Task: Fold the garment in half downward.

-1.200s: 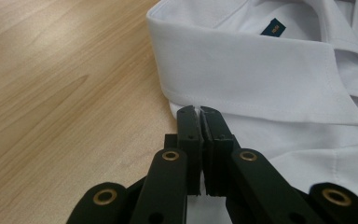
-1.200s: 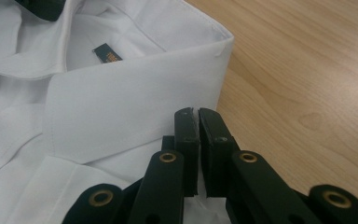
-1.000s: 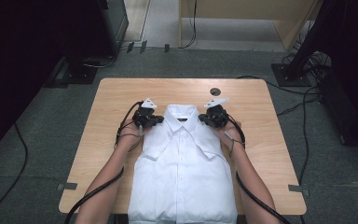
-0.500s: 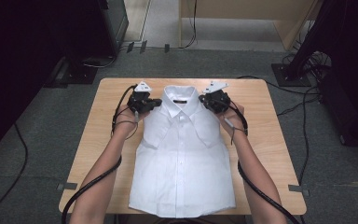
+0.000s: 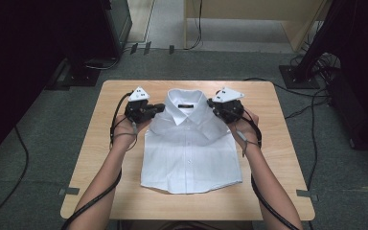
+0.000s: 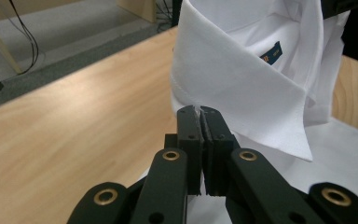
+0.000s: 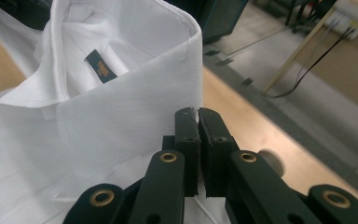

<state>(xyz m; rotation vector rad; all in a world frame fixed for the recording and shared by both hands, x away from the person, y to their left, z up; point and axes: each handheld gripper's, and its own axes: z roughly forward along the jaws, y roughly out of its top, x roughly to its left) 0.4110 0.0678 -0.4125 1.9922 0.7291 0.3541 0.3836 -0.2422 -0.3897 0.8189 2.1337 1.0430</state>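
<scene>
Grey carpet all around, cables trailing, and in the middle a light wooden table [image 5: 120, 96] carrying a folded white button-up dress shirt [image 5: 191, 153], collar toward twelve o'clock. The left gripper [image 5: 159, 107] is clenched on the shoulder fabric at ten o'clock, and the right gripper [image 5: 212, 102] is clamped on the matching shoulder at two o'clock. That even two-point pinch likely keeps the fold square while the top end is raised.
</scene>
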